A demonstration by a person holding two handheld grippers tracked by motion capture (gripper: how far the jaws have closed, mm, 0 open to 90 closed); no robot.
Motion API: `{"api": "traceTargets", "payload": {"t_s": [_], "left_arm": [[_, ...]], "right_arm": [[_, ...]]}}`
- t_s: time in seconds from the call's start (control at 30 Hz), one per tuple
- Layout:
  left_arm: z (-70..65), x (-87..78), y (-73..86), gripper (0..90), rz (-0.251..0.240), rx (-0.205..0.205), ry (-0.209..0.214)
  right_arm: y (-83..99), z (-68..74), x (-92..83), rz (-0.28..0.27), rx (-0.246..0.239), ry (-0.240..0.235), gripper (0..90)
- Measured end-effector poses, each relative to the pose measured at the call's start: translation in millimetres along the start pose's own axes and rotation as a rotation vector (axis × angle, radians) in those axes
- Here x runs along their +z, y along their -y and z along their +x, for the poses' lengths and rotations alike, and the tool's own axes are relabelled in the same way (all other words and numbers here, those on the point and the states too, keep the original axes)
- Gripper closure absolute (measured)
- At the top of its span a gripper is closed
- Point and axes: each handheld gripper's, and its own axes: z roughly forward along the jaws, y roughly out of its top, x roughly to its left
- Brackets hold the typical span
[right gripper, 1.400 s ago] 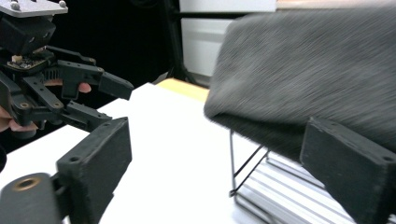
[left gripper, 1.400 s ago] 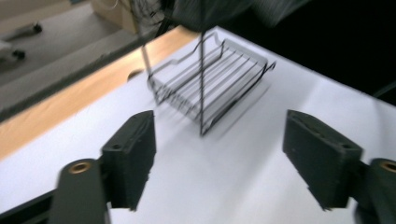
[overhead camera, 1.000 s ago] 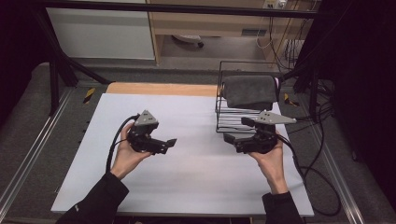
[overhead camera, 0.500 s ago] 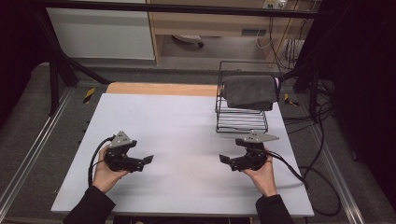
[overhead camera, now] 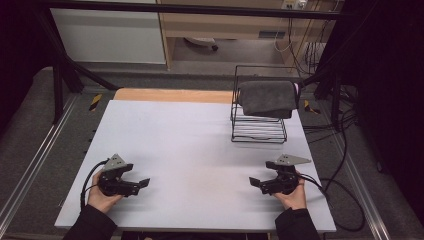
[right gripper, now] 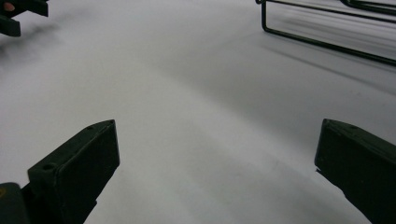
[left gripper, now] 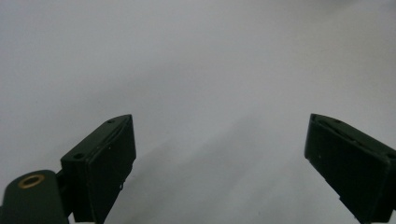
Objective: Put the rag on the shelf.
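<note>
Both pulled back from the wire rack [overhead camera: 259, 117], now well apart from it near the surface [overhead camera: 200, 145] front edge; left tool [overhead camera: 139, 184] and right tool [overhead camera: 256, 182] open, empty; grey towel [overhead camera: 267, 98] left draped over rack top; hanging looks finished.

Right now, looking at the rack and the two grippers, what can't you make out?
- High view: the wire rack's top bar, covered by the grey cloth draped over it.
- Right gripper view: the rack, cut off by the top edge.
- Left gripper view: the left gripper's open jaws, cut off by the bottom edge.
</note>
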Motion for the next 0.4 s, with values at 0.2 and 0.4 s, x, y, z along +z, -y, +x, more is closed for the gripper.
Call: {"api": "traceTargets", "payload": {"t_s": [0.2,0.4], "left_arm": [[1.5,-0.1,4.2,8.8,0.011,0.011,-0.003],[1.4,-0.1,4.4,8.7,0.013,0.011,-0.001]], "right_arm": [[6.6,-1.2,-0.9,0.025,0.004,-0.012,0.8],[7.7,-1.4,0.8,0.041,-0.001,-0.013,0.8]]}}
